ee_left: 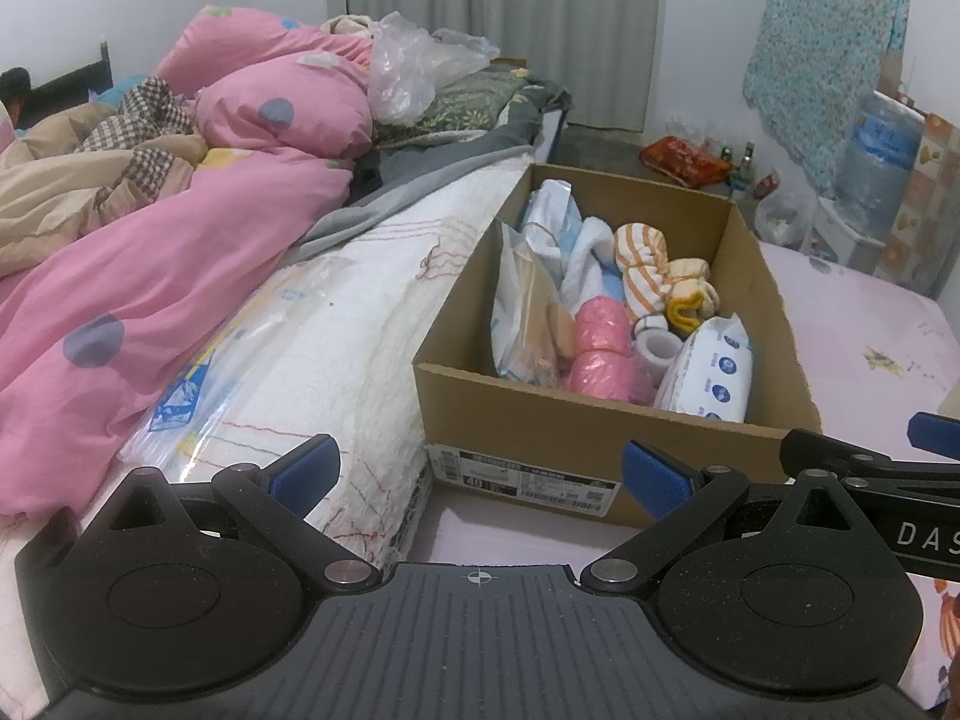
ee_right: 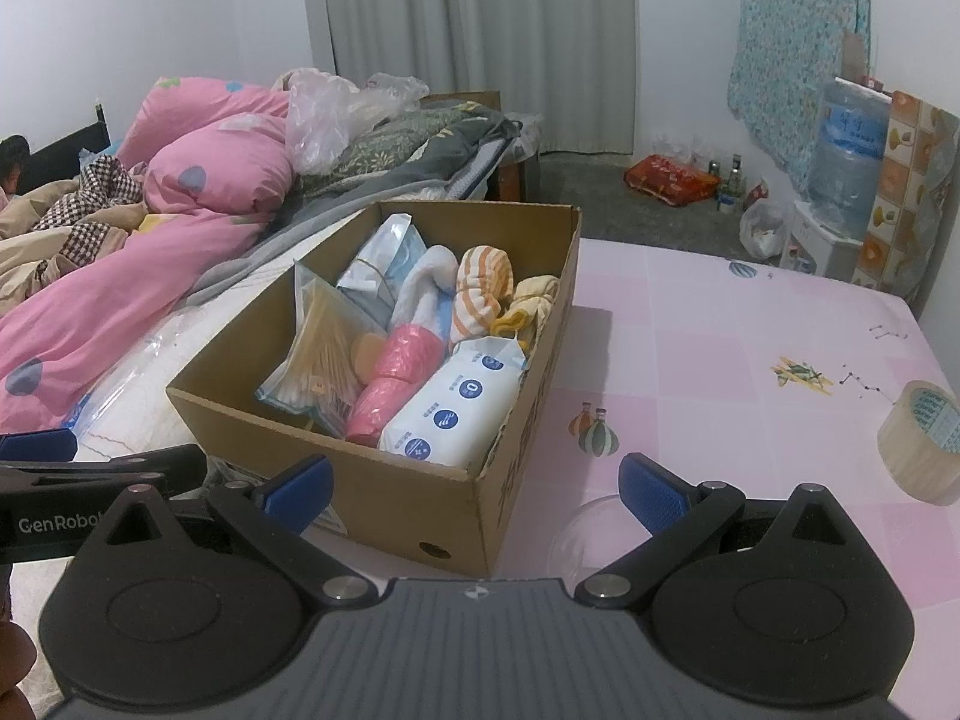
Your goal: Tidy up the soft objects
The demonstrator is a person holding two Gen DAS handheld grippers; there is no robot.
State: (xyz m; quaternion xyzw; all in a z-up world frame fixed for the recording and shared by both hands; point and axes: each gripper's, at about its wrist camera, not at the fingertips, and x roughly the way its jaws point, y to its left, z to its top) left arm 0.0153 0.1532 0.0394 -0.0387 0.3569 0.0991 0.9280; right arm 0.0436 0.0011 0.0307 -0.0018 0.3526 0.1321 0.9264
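A cardboard box (ee_left: 576, 426) (ee_right: 414, 498) sits on the pink bedsheet. It holds a white wipes pack (ee_left: 711, 369) (ee_right: 453, 411), pink rolls (ee_left: 600, 354) (ee_right: 399, 372), an orange-striped sock bundle (ee_left: 645, 264) (ee_right: 483, 291), a yellow sock bundle (ee_left: 690, 294) (ee_right: 531, 303), a blue-white cloth (ee_left: 591, 252) (ee_right: 423, 294), a bag of cotton swabs (ee_left: 528, 312) (ee_right: 324, 360) and a small tape roll (ee_left: 657, 345). My left gripper (ee_left: 480, 471) is open and empty in front of the box. My right gripper (ee_right: 477, 483) is open and empty at the box's near corner.
A pink duvet (ee_left: 150, 276) (ee_right: 120, 288) and a bagged white quilt (ee_left: 312, 348) lie left of the box. A clear tape roll (ee_right: 921, 441) lies on the sheet at right. A water bottle (ee_right: 849, 144) and floor clutter stand beyond the bed.
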